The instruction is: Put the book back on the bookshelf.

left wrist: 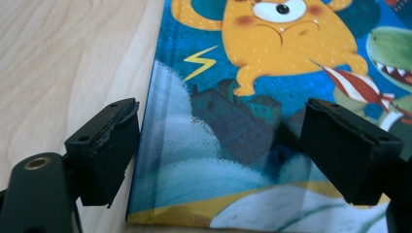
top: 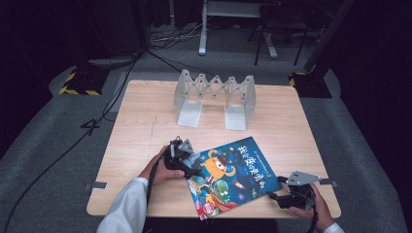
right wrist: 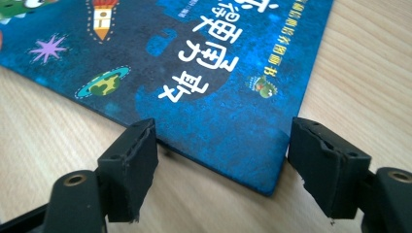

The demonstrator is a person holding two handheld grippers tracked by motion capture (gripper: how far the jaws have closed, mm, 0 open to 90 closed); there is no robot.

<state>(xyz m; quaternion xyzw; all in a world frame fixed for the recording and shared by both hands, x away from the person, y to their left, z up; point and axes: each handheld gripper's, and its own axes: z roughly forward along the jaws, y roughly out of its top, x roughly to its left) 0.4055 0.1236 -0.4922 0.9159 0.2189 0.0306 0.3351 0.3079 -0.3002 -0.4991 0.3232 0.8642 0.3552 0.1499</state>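
Book (top: pixel 233 175) lies flat between both grippers' open fingers (right wrist: pixel 130 167).

Grey folding rack (top: pixel 215 97) at the far edge of a wooden table (top: pixel 145 126).

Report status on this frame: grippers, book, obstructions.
Left gripper open at the picture book spine edge. Right gripper open, straddling its corner. Book flat on table, unlifted. Folding rack stands well behind, nothing blocking.
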